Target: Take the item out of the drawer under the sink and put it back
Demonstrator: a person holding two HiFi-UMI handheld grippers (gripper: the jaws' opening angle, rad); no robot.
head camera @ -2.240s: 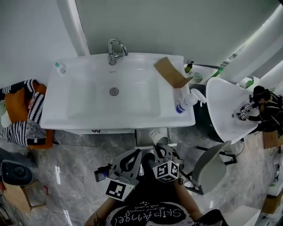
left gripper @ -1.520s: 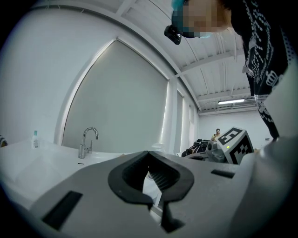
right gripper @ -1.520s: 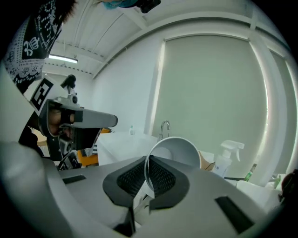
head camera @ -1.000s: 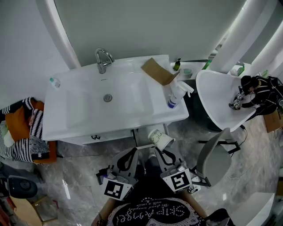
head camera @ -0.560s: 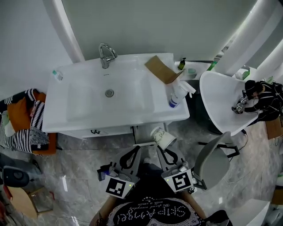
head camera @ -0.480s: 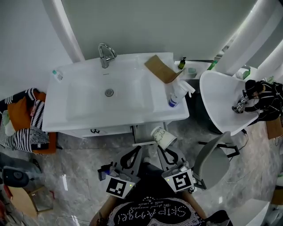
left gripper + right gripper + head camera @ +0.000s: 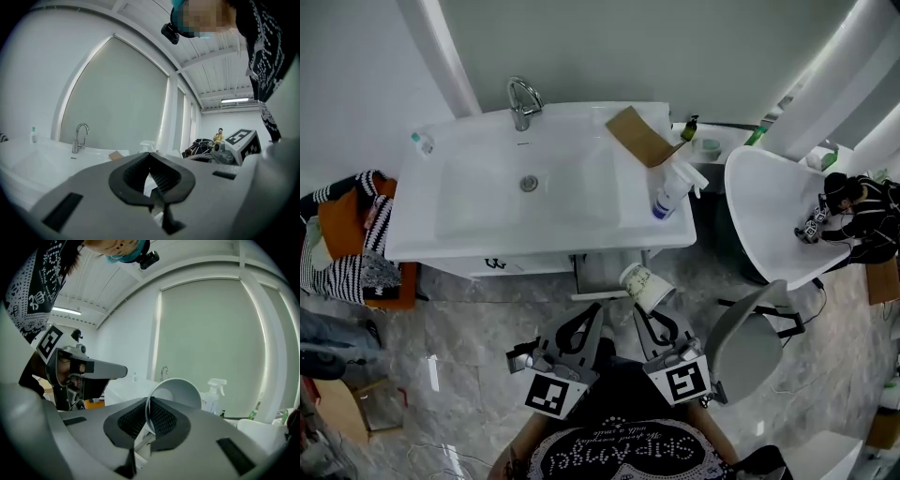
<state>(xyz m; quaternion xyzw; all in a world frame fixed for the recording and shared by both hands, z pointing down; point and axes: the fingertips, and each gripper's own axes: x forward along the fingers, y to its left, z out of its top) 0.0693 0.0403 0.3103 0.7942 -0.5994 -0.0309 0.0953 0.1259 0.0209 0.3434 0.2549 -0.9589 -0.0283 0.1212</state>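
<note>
A white patterned paper cup (image 7: 645, 287) hangs tilted just in front of the vanity, its mouth toward the sink. My right gripper (image 7: 641, 310) is shut on its rim; in the right gripper view the cup (image 7: 177, 393) stands up from between the pads of the gripper (image 7: 149, 417). The narrow drawer (image 7: 598, 294) under the sink (image 7: 530, 202) stands pulled out, left of the cup. My left gripper (image 7: 596, 315) hovers before the drawer front with its jaws shut and nothing in them, as the left gripper view shows (image 7: 150, 157).
On the counter stand a spray bottle (image 7: 667, 195), a cardboard piece (image 7: 639, 137), a faucet (image 7: 521, 101) and a small bottle (image 7: 422, 142). A grey chair (image 7: 745, 339) is close on the right. Striped clothes (image 7: 352, 244) lie left. A person (image 7: 853, 211) is at a white basin (image 7: 769, 225).
Both grippers have drawn back a little from the vanity, which now sits higher in the head view. The cup stays in the right gripper's grip.
</note>
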